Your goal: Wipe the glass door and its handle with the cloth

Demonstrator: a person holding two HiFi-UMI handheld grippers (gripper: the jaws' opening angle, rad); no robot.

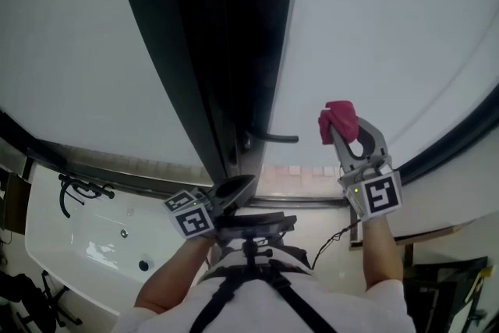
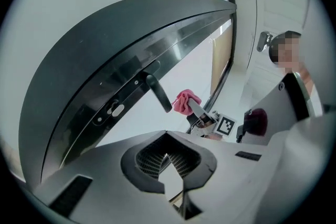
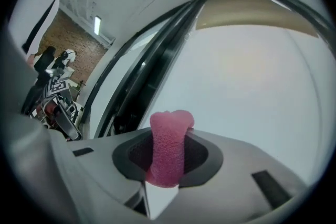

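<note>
**Wearer and handheld rig, looks only**

Wears a white short-sleeved shirt (image 1: 374,306) under black harness straps (image 1: 231,294), with a black chest mount (image 1: 251,224) above them and a thin black cable (image 1: 331,239) off to the right side.

Left gripper (image 1: 234,187): pale grey shell, dark rounded tip, marker cube (image 1: 189,216) with black-and-white squares on its faces. Seen from its own camera (image 2: 169,162): smooth grey body, black collar round ribbed dark pads, two slim black slots on the shell.

Right gripper (image 1: 340,135): same grey build, with an oval opening behind the jaws, a marker cube (image 1: 380,196) and tiny green lights beside it. Own camera (image 3: 167,176) shows the same black collar and slots.
</note>
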